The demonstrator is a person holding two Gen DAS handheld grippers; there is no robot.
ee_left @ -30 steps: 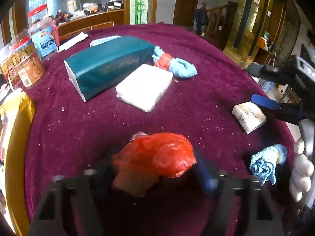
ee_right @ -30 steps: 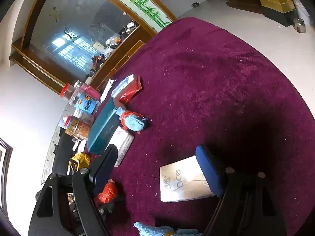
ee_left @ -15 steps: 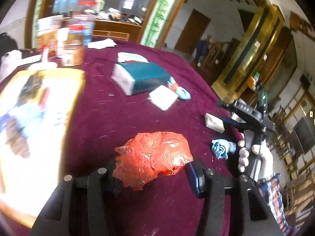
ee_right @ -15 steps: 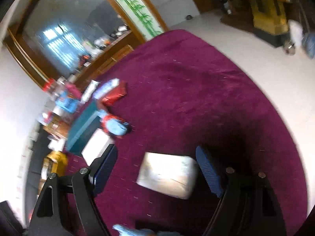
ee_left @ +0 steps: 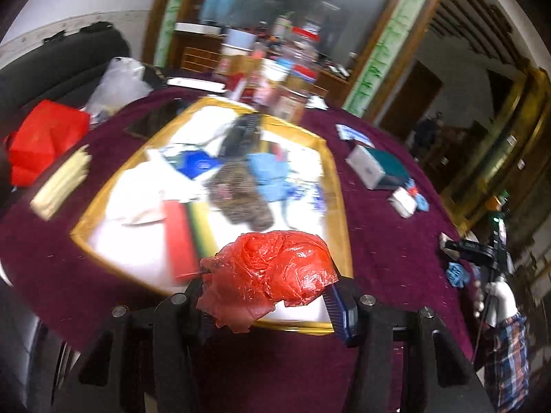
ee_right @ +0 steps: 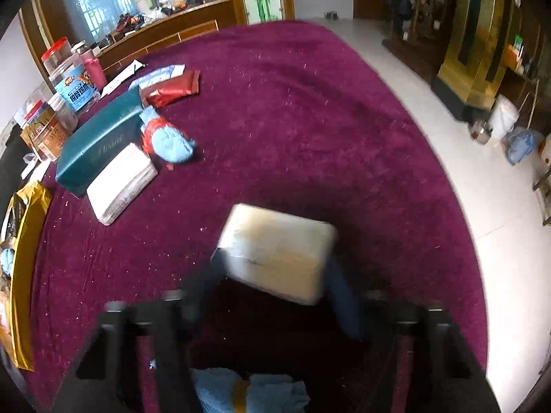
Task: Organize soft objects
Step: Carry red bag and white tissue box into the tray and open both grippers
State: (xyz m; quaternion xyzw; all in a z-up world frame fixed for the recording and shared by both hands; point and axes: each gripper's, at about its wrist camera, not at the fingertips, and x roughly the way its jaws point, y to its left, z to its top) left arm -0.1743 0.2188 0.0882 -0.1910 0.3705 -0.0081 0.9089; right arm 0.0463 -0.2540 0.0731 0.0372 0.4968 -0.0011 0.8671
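Left cam first: my left gripper (ee_left: 267, 301) is clamped on a crumpled red bag (ee_left: 272, 277). It's a wad, a bit wider than tall, long axis running across from one finger to the other, with a ragged flap hanging toward the lower left. Jaws sit about half open with the wad filling the gap. It hangs over the near edge of a yellow-rimmed tray (ee_left: 339, 186) on the purple cloth (ee_left: 385, 241). The tray is full of blurry stuff: a brown fuzzy thing (ee_left: 241, 196), blue cloth bits (ee_left: 267, 172), something red and flat (ee_left: 180, 237). Further right on the cloth I see a teal box (ee_left: 384, 167) and a small white pack (ee_left: 403, 203). At the far right edge my other hand in a white glove (ee_left: 499, 297) holds the second gripper, with a blue rag (ee_left: 456, 273) beside it.

Right cam: my right gripper (ee_right: 275, 272) has just been closing, and the tissue pack (ee_right: 277, 251) is between the fingers. It's pale and blocky, long axis running left to right across the jaws, tilted so its right end sits lower. Both pads look pressed against its short ends, so I'd call it gripped, though it's motion-blurred. The pack is over the purple cloth (ee_right: 310, 120), near its front edge. The blue rag (ee_right: 248, 392) lies under the gripper body at the bottom. Off to the left: the teal box (ee_right: 100, 144), another white pack (ee_right: 120, 182) touching it, and a blue-red sock bundle (ee_right: 165, 137).
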